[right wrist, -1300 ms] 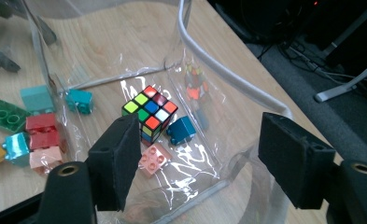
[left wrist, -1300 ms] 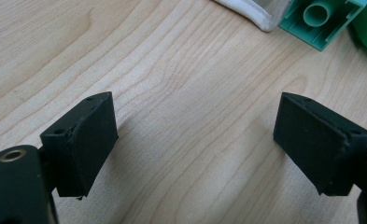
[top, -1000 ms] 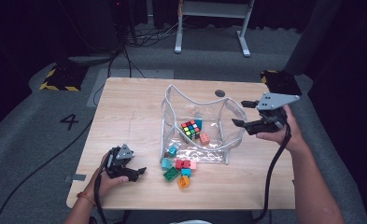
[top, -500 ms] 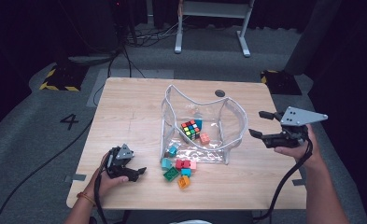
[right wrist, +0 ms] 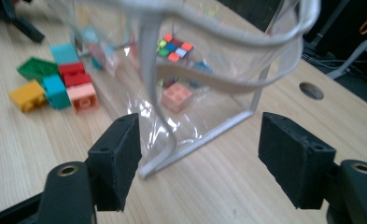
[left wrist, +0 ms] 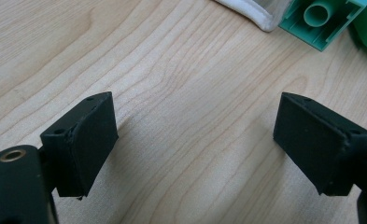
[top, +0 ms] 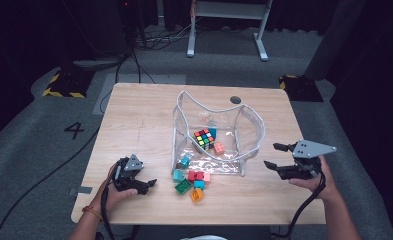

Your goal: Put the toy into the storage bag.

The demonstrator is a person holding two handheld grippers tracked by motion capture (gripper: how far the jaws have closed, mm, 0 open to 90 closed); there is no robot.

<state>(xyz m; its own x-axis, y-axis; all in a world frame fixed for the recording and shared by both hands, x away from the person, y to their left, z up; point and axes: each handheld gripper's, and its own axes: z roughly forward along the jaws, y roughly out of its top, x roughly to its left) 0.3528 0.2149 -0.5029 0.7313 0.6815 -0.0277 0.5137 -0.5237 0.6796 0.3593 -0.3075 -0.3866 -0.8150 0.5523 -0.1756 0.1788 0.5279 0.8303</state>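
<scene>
From above, I hold my left gripper (top: pixel 143 184) low over the near left part of the wooden table (top: pixel 134 120), its jaws apart and nothing between them, pointing toward the loose bricks. My right gripper (top: pixel 276 156) sits at the table's right edge, just beside the clear plastic bag (top: pixel 244 131), and its jaws have just been closing a little, though they stand apart with nothing between them. The bag stands open in the middle of the table, with a colour cube (top: pixel 203 138) and an orange brick (top: pixel 219 148) inside it. In front of the bag's near edge lies a small cluster of bricks (top: pixel 191 180): teal, red, green and yellow-orange. Along my left gripper's own jaws I see the two black pads spread wide over bare wood, holding nothing; a green brick (left wrist: pixel 321 21) and a corner of the bag's white edge (left wrist: pixel 249 11) lie beyond them at the top. Along my right gripper's jaws, the pads stand wide apart above the table, with the bag's near corner (right wrist: pixel 200 137) beyond the gap, untouched; the colour cube (right wrist: pixel 174 48) and a pink-orange brick (right wrist: pixel 176 98) show through the plastic, and the loose bricks (right wrist: pixel 55 86) lie to the left of it.
</scene>
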